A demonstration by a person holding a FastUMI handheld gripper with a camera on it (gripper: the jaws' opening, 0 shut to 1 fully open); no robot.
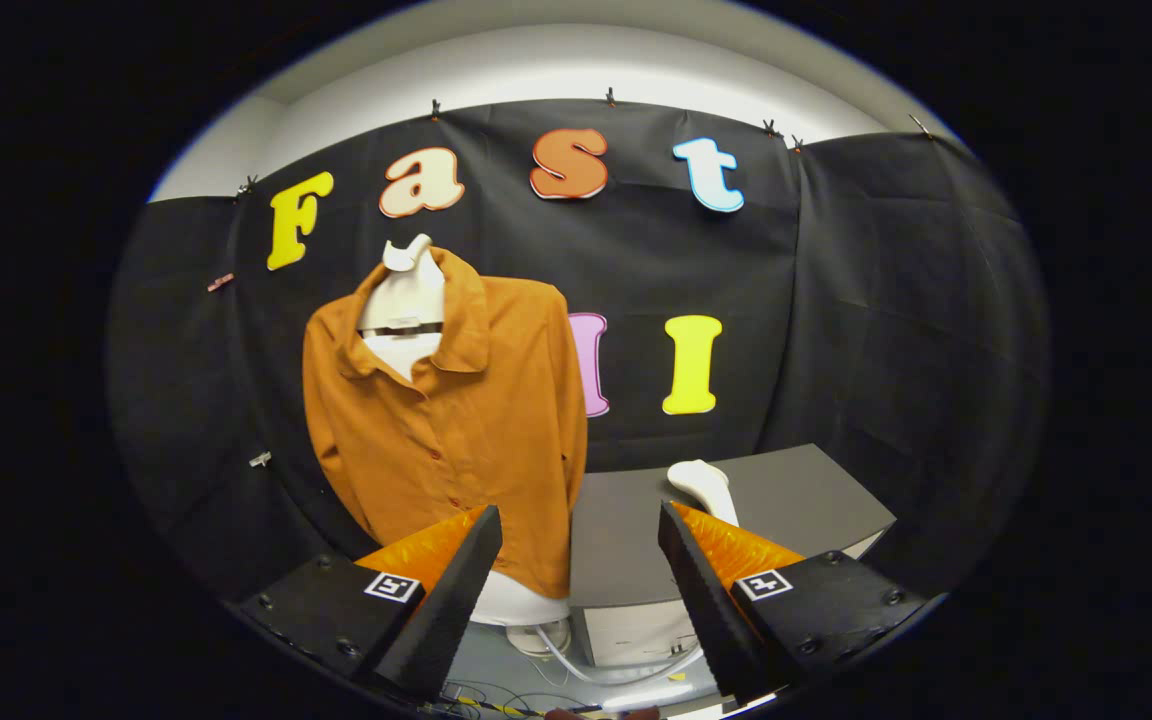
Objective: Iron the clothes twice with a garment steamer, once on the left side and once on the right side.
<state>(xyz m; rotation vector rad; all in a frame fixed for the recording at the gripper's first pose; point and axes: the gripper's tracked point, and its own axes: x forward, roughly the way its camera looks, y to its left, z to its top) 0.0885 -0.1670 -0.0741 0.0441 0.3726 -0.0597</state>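
The white steamer point(704, 487) is seen lying on the grey table point(796, 500), just beyond the right finger. The orange shirt point(456, 420) is hung on a white stand, beyond the left finger. The gripper point(581, 580) is held wide open, with nothing in it. No ironing looks to be started yet

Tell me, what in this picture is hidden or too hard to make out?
- Garment steamer on the grey table: its lower part is hidden behind the right finger of the open gripper.
- Orange shirt: the hem's lower corner is covered by the left finger; its far sleeve turns out of sight.
- White mannequin: its torso is under the shirt.
- Cables on the floor: too small and cut off to trace.
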